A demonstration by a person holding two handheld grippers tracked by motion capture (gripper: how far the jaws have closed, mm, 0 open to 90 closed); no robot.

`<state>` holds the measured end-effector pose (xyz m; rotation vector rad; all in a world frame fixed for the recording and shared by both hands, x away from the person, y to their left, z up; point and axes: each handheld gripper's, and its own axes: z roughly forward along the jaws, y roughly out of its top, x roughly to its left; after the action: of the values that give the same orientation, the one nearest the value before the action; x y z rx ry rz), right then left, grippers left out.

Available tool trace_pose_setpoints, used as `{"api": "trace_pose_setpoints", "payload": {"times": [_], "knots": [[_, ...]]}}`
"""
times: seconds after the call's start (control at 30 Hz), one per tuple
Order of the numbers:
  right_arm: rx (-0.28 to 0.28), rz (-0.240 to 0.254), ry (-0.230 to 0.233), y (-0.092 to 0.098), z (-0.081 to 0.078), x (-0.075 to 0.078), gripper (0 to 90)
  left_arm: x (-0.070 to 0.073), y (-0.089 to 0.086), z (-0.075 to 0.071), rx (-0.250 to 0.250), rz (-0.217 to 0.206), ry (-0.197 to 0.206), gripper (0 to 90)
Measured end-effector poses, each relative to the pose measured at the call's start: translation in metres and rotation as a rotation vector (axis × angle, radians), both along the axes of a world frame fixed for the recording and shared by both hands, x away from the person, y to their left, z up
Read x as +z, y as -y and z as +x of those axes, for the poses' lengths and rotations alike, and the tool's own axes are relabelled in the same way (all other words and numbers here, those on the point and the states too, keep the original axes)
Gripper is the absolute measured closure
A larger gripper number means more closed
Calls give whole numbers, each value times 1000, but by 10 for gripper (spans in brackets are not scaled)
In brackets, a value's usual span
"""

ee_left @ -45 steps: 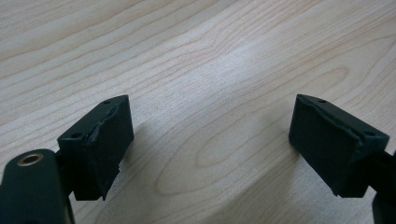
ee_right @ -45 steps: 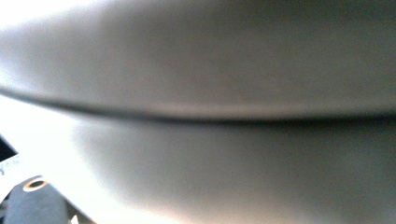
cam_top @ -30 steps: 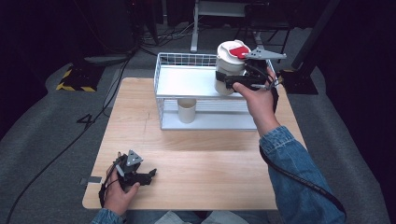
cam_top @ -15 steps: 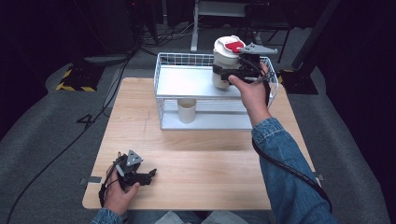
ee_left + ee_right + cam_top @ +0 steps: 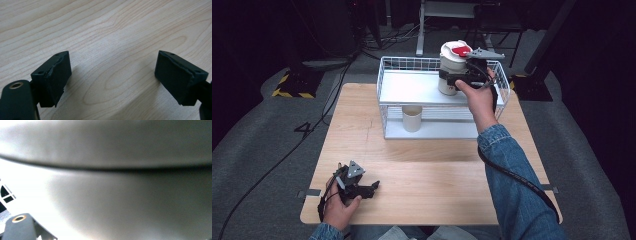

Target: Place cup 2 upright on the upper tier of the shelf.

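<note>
A white tub with a red patch on its lid (image 5: 451, 62) stands upright at the right end of the wire rack's top shelf (image 5: 412, 87). My right gripper (image 5: 457, 79) is shut on the tub's side, coming in from the right. Whether the tub's base rests on the shelf I cannot tell. In the right gripper view the tub's pale wall (image 5: 125, 195) is blurred and very close. My left gripper (image 5: 373, 188) lies on the wooden table (image 5: 437, 170) at the front left. In its own view the left gripper (image 5: 112, 72) stands open over bare wood, with nothing between the pads (image 5: 58, 75).
A cream cup (image 5: 412, 118) stands on the rack's lower shelf, under the top one. The rack has raised wire walls around its top shelf. The right gripper's cable (image 5: 517, 177) hangs beside the denim sleeve. Dark floor and equipment surround the table.
The right hand has carried the tub left and down, from above the rack's right rim to the top shelf. The left gripper has stayed put.
</note>
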<state>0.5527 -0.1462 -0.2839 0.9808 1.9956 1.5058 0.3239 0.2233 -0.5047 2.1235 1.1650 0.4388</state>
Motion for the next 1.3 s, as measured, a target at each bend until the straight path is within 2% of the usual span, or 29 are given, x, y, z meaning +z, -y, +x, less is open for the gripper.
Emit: {"api": "trace_pose_setpoints", "payload": {"times": [0.27, 0.43, 0.8, 0.9, 1.23, 1.3], "knots": [[5, -12, -11, 0, 2, -2, 131, 0, 0, 0, -1, 1, 0, 144], [13, -21, 9, -1, 3, -4, 130, 0, 0, 0, 0, 0, 0, 144], [35, -35, 13, -1, 5, -3, 128, 0, 0, 0, 0, 1, 0, 144], [22, -37, 18, -2, 5, -3, 122, 0, 0, 0, 1, 0, 0, 144], [36, -90, 47, 0, 2, -3, 126, 0, 0, 0, -1, 0, -2, 144], [36, -78, 48, 0, 2, -3, 110, 0, 0, 0, 0, 0, 0, 144]]}}
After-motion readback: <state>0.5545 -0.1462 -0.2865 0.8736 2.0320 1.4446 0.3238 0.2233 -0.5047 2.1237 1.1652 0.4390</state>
